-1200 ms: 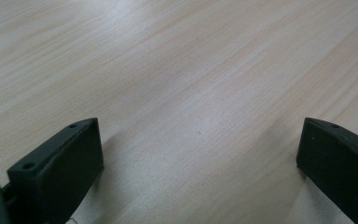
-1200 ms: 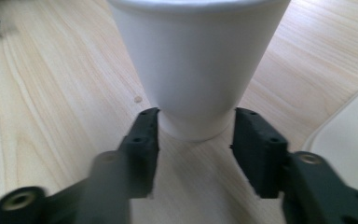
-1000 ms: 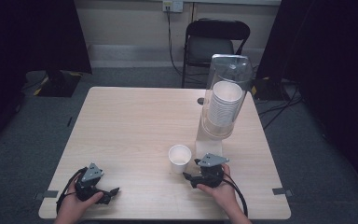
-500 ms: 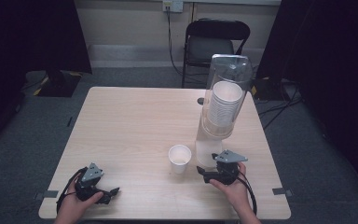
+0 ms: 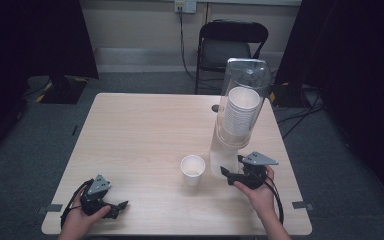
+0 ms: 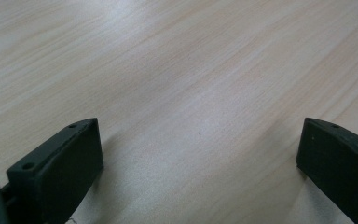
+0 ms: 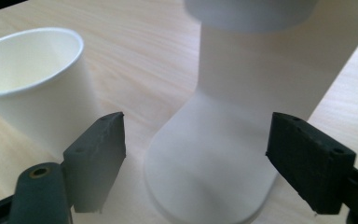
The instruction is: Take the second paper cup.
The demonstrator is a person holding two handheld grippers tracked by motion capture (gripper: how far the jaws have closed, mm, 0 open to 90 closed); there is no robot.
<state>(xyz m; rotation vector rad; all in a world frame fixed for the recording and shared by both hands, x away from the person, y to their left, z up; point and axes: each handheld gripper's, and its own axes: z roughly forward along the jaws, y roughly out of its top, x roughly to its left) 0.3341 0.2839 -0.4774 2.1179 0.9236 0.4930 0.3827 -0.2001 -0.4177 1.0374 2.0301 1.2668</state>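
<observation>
While the high view sets out the whole table [image 5: 145, 130], the two gripper views give the close detail. From above, the right gripper [image 5: 226, 173] sits near the table's right front, just beside the foot of the dispenser [image 5: 240, 112], and points toward the cup [image 5: 193, 169]. The cup stands upright on the table, just left of the dispenser's base and apart from it. The left gripper [image 5: 122, 205] rests near the front left corner, well apart from both.

The right gripper view adds what the high view cannot resolve: the right gripper [image 7: 196, 140] has its jaws apart, and they have just been opening. No pad presses on anything. The dispenser's [image 7: 223, 154] frosted base lies beyond the gap, and the cup [image 7: 37, 88] stands off to the left, beyond the left jaw.

The left gripper view shows the left gripper [image 6: 200, 154] with jaws spread wide over bare wood grain.

The cup is white paper with a rolled rim, open end up. The dispenser is a clear tube holding a stack of white cups [image 5: 240, 114] above a flared translucent base.
</observation>
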